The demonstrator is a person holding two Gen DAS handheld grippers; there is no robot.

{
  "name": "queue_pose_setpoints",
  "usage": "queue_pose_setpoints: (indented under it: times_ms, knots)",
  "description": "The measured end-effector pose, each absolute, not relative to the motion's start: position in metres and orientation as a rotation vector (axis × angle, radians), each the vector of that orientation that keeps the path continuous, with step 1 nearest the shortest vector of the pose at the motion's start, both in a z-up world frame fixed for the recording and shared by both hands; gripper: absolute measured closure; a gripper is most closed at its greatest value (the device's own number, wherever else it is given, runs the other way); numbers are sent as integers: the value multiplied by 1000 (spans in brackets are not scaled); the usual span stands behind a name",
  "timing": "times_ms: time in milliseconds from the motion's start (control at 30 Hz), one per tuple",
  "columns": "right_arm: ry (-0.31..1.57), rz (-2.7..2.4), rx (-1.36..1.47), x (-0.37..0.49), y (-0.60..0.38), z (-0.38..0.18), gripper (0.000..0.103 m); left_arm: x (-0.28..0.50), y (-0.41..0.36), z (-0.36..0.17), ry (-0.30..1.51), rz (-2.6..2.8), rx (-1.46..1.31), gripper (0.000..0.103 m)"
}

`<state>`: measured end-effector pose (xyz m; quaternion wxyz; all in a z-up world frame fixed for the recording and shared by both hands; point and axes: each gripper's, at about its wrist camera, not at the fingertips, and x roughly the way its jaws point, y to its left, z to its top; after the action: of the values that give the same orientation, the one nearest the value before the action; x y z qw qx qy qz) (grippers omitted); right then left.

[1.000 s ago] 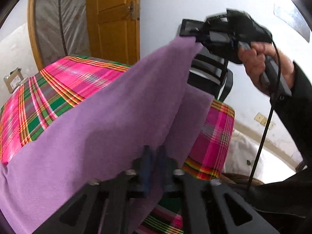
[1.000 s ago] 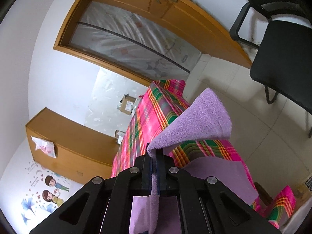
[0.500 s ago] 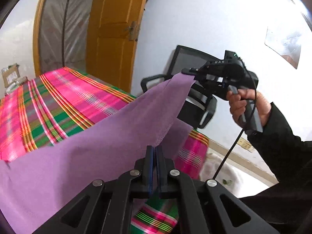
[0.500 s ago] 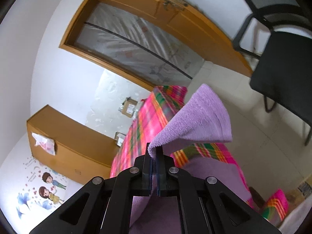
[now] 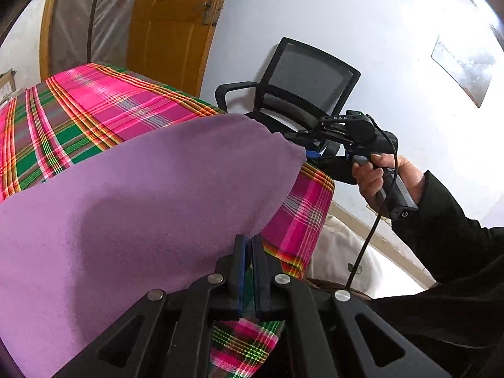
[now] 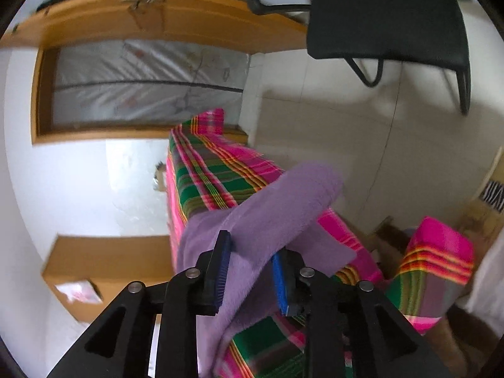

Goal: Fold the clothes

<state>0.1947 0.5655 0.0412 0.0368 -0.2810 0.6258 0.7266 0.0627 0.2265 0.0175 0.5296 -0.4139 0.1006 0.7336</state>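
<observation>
My left gripper point(image 5: 249, 245) is pressed together, though whether it nips the edge of the purple towel point(image 5: 141, 208) I cannot tell. That towel drapes over the plaid-covered table point(image 5: 94, 104), filling my left view from 9 to 12 o'clock. My right gripper point(image 6: 252, 267) is spread, its blue pads apart with the towel point(image 6: 271, 214) lying loose between them. My right hand point(image 5: 381, 179) grips its handle at 3 o'clock, before a black mesh chair point(image 5: 302, 85).

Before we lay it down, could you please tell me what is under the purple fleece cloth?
Under the purple fleece cloth lies the pink-and-green plaid tablecloth, visible around it. Anything beneath the cloth's middle is covered.
</observation>
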Motion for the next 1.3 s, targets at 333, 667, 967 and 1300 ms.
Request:
queue_pose_setpoints:
  times_ms: [333,667,967,1300]
  knots:
    - [1809,2529,-697,143,568,129,100,54,211,62,161,1854,-865,100]
    - [1774,2464,-718,163,573,107,100,57,222,44,166,1764,-931,100]
    - [1861,2286,-803,187,575,47,100,74,233,32,239,1699,-959,100]
    - [1955,2254,-843,191,577,42,87,70,228,29,309,1806,-940,90]
